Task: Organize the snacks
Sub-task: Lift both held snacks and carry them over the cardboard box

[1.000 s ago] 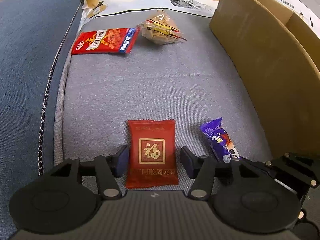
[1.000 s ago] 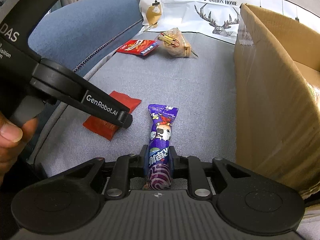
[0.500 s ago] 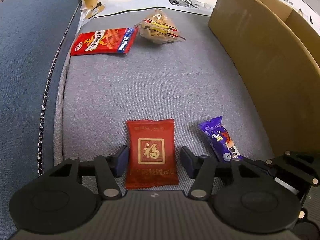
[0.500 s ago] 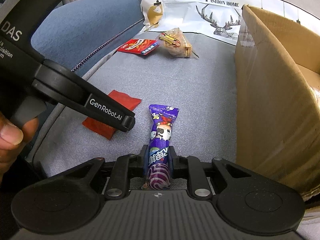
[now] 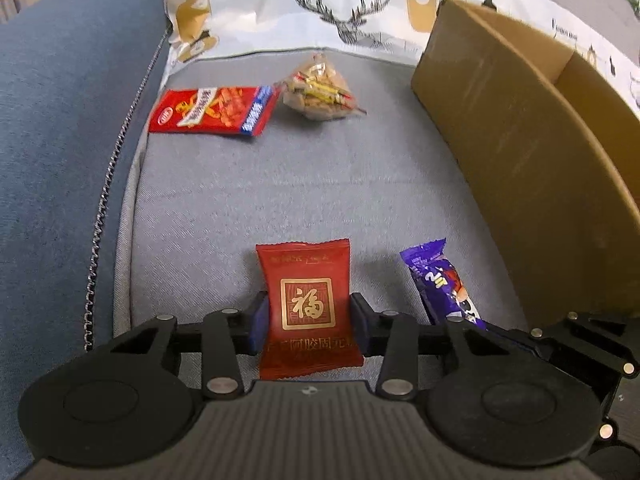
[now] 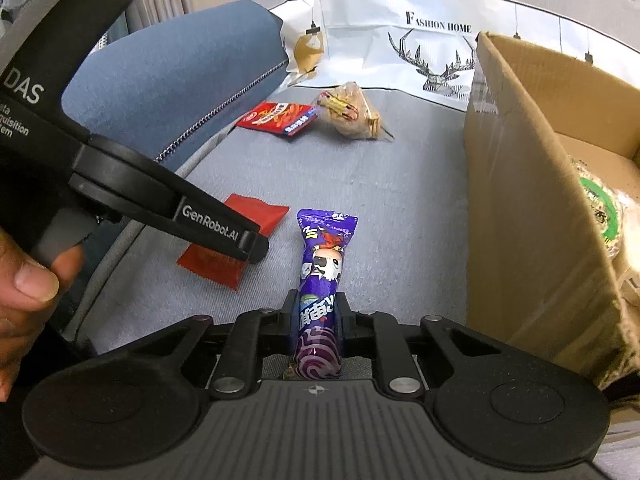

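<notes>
My left gripper (image 5: pixel 307 316) is shut on a dark red snack packet (image 5: pixel 306 304) with a gold square emblem, just above the grey sofa seat (image 5: pixel 280 200). My right gripper (image 6: pixel 318 314) is shut on a purple candy wrapper (image 6: pixel 322 276), which also shows in the left wrist view (image 5: pixel 438 280). The red packet shows partly behind the left gripper in the right wrist view (image 6: pixel 236 248). A cardboard box (image 6: pixel 532 208) stands to the right, also seen in the left wrist view (image 5: pixel 520 152).
A red and blue snack bag (image 5: pixel 212 112) and a clear bag of wrapped sweets (image 5: pixel 318 94) lie at the back of the seat. The blue armrest (image 5: pixel 60 140) rises on the left. A deer-print cushion (image 5: pixel 340 12) lies behind. Packaged food (image 6: pixel 600 216) sits inside the box.
My left gripper has closed from wide open onto the red packet and lifted slightly. My right gripper has kept its grip on the purple candy and risen a little.
</notes>
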Available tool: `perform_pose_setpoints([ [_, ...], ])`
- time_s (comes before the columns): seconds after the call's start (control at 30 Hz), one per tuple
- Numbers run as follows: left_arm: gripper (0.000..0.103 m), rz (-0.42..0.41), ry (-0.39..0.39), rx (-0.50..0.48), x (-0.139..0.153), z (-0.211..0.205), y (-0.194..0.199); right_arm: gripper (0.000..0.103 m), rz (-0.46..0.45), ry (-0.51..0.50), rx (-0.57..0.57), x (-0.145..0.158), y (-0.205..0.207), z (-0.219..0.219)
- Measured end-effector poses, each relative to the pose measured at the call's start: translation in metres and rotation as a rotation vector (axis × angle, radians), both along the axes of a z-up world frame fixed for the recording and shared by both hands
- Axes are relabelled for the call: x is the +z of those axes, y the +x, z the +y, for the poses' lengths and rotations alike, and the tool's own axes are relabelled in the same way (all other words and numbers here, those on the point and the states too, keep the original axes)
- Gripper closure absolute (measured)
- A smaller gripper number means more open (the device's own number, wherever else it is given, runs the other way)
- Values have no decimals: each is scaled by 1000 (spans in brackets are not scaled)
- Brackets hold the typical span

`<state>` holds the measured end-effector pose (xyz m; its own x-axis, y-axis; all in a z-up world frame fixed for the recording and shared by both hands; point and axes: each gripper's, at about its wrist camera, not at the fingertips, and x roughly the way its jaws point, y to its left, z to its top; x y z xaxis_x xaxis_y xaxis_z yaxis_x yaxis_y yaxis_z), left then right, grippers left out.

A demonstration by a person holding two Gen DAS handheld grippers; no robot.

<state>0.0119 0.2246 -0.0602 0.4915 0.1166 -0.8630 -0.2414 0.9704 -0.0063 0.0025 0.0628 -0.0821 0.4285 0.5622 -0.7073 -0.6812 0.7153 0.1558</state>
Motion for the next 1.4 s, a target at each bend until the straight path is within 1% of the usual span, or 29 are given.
perform_pose_setpoints([
  [0.2,57,-88,8,25,16,3,-13,86,-56,8,-3,9,-7,-5],
  [0.33,57,-189,14,62,31,6,-28,86,-108,30,-8,20,-16,-11],
  [0.4,57,-261,15,81,41,7,-38,86,-141,61,-7,31,-21,-18],
  [0.5,57,-362,-5,107,54,11,-52,86,-206,121,4,51,-30,-32],
  [0.6,57,-427,-26,127,65,11,-58,86,-271,185,4,75,-34,-50],
  [0.67,57,-452,-29,122,72,7,-59,86,-320,232,-4,93,-33,-64],
  [0.83,57,-482,-24,73,89,-13,-51,86,-389,324,-63,136,-7,-103],
  [0.93,57,-494,-5,37,98,-28,-44,86,-437,342,-101,156,22,-126],
  [1.03,57,-500,14,5,100,-41,-36,86,-474,335,-159,170,55,-152],
  [1.1,57,-504,24,-20,102,-50,-29,86,-494,321,-209,169,78,-168],
  [1.17,57,-477,50,-32,101,-58,-21,86,-497,311,-280,160,98,-183],
  [1.2,57,-457,68,-36,99,-63,-15,86,-486,313,-314,153,104,-190],
  [1.27,57,-441,84,-50,95,-69,-5,86,-432,302,-368,136,117,-202],
  [1.3,57,-436,84,-58,92,-71,1,86,-388,273,-389,129,124,-206],
  [1.33,57,-429,76,-66,89,-73,6,86,-370,256,-408,125,129,-209],
  [1.4,57,-405,56,-76,83,-75,19,86,-358,260,-424,122,134,-214],
])
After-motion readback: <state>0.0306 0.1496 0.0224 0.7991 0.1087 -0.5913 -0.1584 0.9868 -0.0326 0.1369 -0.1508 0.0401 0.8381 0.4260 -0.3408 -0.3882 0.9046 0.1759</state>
